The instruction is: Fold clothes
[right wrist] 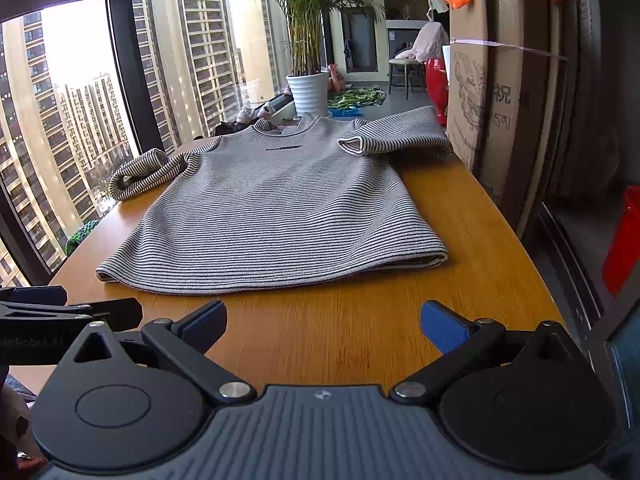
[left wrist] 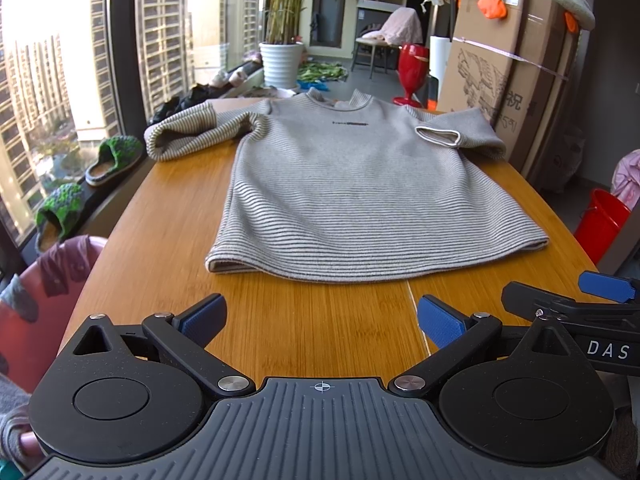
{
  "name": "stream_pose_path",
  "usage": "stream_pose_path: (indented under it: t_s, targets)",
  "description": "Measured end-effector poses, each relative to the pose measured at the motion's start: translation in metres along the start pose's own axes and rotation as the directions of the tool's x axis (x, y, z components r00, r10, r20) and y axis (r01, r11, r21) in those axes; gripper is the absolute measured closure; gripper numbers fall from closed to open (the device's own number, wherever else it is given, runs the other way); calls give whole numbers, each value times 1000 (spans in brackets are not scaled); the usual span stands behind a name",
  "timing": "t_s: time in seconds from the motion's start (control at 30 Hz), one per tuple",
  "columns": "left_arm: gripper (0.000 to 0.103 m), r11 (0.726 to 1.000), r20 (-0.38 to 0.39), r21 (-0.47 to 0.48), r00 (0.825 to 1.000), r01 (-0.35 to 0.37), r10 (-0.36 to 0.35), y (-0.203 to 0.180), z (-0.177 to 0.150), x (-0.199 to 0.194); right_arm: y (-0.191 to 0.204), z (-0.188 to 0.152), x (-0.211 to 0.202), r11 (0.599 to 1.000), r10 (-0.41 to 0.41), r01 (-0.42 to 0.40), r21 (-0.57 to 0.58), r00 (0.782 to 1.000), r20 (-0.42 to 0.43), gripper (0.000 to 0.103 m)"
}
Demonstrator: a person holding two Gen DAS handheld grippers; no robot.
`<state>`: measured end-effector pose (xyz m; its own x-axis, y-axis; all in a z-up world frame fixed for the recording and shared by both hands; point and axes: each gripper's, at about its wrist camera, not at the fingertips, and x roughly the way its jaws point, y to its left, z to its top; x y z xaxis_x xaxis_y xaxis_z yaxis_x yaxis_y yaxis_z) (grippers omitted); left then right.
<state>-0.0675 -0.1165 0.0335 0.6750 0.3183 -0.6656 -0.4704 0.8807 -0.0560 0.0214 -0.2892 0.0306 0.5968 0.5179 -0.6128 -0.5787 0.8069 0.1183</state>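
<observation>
Left gripper (left wrist: 320,320): jaws spread wide, holding nothing, low in the frame above bare wooden table (left wrist: 320,344).
Right gripper (right wrist: 324,326): equally wide, empty, clear of the cloth.
Striped shirt (left wrist: 360,184): centre frame, flat on the table, hem nearest, sleeve ends apparently curled over.

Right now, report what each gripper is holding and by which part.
Nothing is held. The left gripper and right gripper are both open above the bare table, short of the striped shirt's hem.
</observation>
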Motion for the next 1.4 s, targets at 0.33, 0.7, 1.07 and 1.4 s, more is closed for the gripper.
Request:
stream_pose_path:
  t_s: [0.33, 0.7, 1.07, 1.4]
  targets:
    - [0, 1000, -2, 1, 1000, 0, 0, -1, -1, 0, -2, 1, 1, 1000, 1, -1, 4, 1000, -4, 0]
    - [0, 999, 26, 12, 999, 35, -35, 1, 10, 4, -4, 9, 7, 1000, 7, -7, -17, 1000, 13, 0]
    - [0, 982, 150, 106, 974, 156, -171, -10, 62, 40, -30, 67, 54, 999, 33, -33, -36, 999, 14, 0]
    - [0, 965, 92, 85, 962, 250, -257, 2, 116, 122, -28, 118, 151, 993, 42, -42, -108, 999, 5, 0]
